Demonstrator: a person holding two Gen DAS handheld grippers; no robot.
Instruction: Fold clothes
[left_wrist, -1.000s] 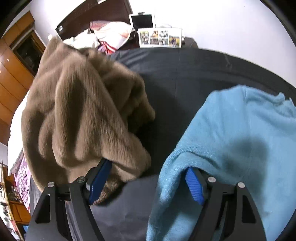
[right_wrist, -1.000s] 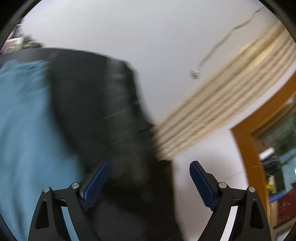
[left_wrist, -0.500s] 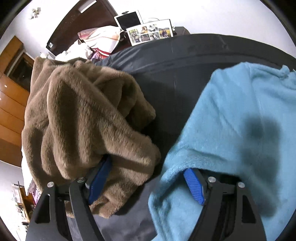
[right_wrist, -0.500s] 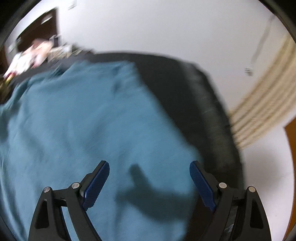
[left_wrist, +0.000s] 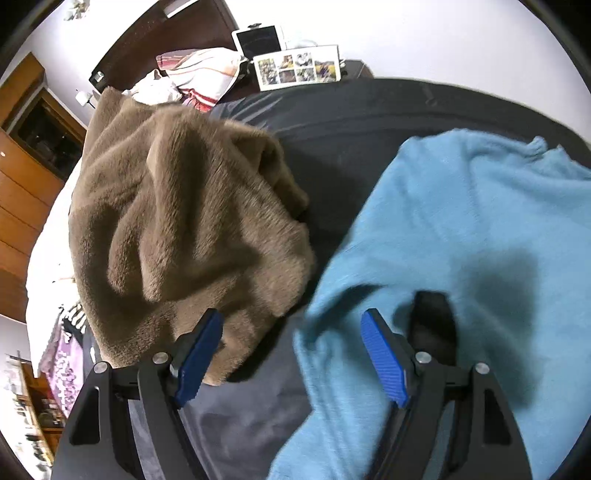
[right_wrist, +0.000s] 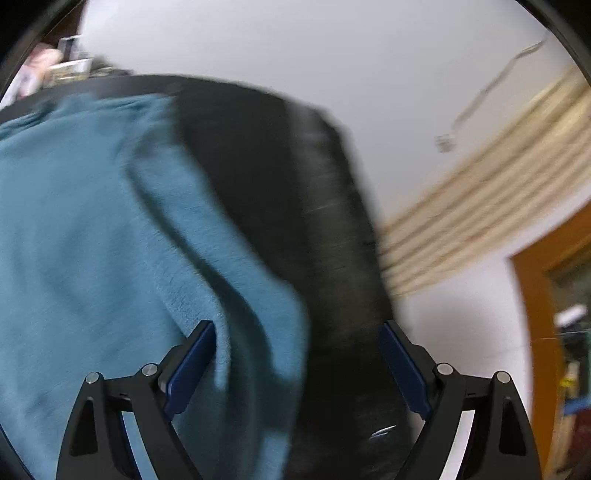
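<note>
the left gripper (left_wrist: 291, 354) has its blue pads spread wide apart and clamps nothing; its left pad sits against the edge of the brown fleece garment (left_wrist: 184, 221), and its right pad lies over the near edge of the blue fleece garment (left_wrist: 461, 229), with dark sheet (left_wrist: 240, 424) showing in the gap. the right gripper (right_wrist: 297, 365) is likewise spread wide, and a fold at the blue garment's right edge (right_wrist: 240, 295) runs down between its pads, though motion blur makes it hard to say whether either pad touches the cloth. both garments lie on the dark-covered surface (left_wrist: 351, 122), brown heaped on the left, blue spread on the right, a strip of dark cover between them. the blue garment is cut off by the frame edge in both views, and the right wrist view is smeared throughout.
</note>
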